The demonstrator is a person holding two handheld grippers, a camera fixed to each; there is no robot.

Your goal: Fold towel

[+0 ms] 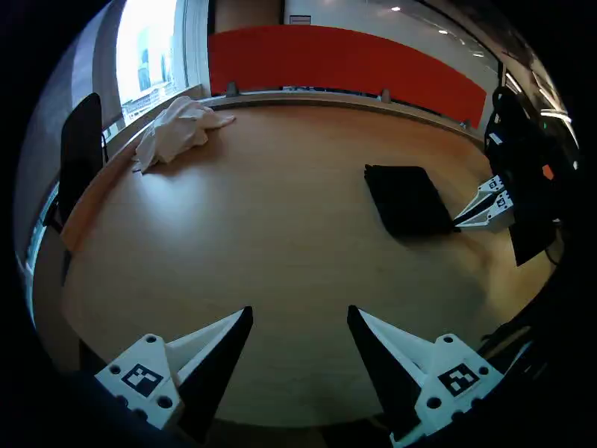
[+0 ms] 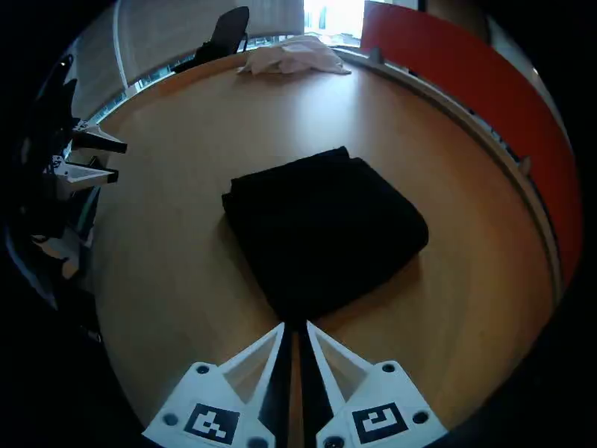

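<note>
Smooth, rounded wooden table (image 1: 283, 239), with a red panel (image 1: 336, 60) and a bright window (image 1: 145, 60) beyond its far edge. A soft, squarish folded black towel (image 2: 321, 224) lies mid-table, and a crumpled white cloth (image 1: 179, 127) sits near the far edge. The left claw (image 1: 298, 321) is open; the right claw (image 2: 298, 328) is closed, tips at the towel's edge.

Right gripper (image 2: 297, 330) tips meet the black towel's (image 2: 324, 224) near edge; whether cloth sits between them is hidden.

1. The towel (image 2: 324, 228) lies on the table (image 2: 186, 246), just before the right gripper (image 2: 297, 327).
2. A crumpled cloth (image 2: 295, 56) lies at the table's far edge, well apart from the towel.
3. A chair (image 2: 224, 30) stands behind that edge.
4. The left gripper (image 2: 121, 163) is left of the towel.
</note>
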